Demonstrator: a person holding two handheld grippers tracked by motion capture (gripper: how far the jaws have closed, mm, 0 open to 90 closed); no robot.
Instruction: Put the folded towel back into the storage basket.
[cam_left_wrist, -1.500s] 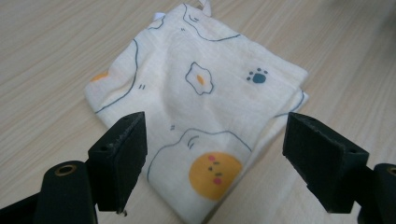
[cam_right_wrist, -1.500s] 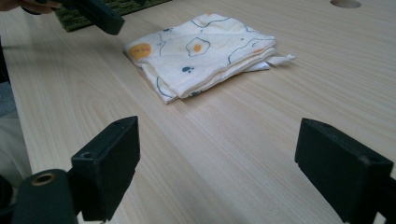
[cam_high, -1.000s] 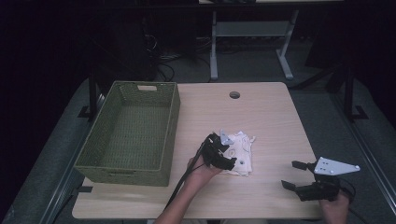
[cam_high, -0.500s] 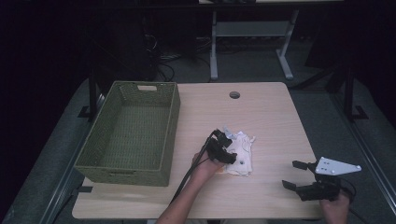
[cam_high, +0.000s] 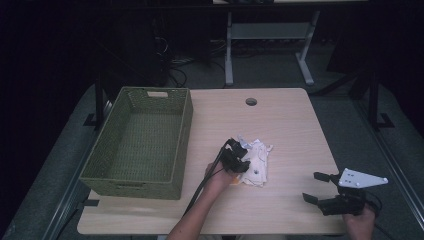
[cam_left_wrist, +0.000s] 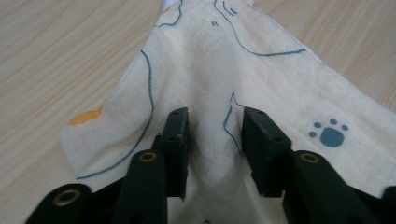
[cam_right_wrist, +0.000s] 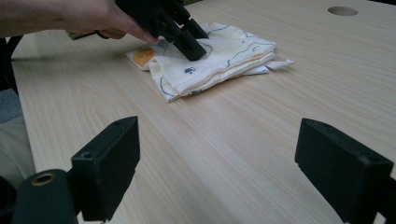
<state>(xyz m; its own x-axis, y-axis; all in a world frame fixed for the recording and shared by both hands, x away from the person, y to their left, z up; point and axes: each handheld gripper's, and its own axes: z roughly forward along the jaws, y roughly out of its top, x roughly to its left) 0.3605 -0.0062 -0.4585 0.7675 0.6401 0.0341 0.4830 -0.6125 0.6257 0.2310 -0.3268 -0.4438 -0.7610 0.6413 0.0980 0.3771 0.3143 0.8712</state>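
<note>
A cream cloth (cam_high: 259, 161) printed with blue lines, a paw and an orange patch lies crumpled near the middle of the table. My left gripper (cam_high: 239, 159) rests on its left part. In the left gripper view the cloth (cam_left_wrist: 210, 60) rises in a ridge between the nearly closed jaws of that gripper (cam_left_wrist: 215, 123), pinched by them. My right gripper (cam_high: 315, 187) hovers at the table's front right corner, open and holding nothing. In the right gripper view its jaws (cam_right_wrist: 219, 140) stand wide apart, facing the cloth (cam_right_wrist: 229, 56) and the left gripper (cam_right_wrist: 187, 44) farther off.
A deep green woven basket (cam_high: 185, 130) stands on the left side of the table, its near wall a hand's width from the left hand. A round cable hole (cam_high: 251, 101) sits at the back. The light wood tabletop (cam_high: 290, 125) has bare room on the right.
My left gripper has edged a little to the right onto the cloth, and the cloth has bunched under it. The right gripper has stayed where it was.
</note>
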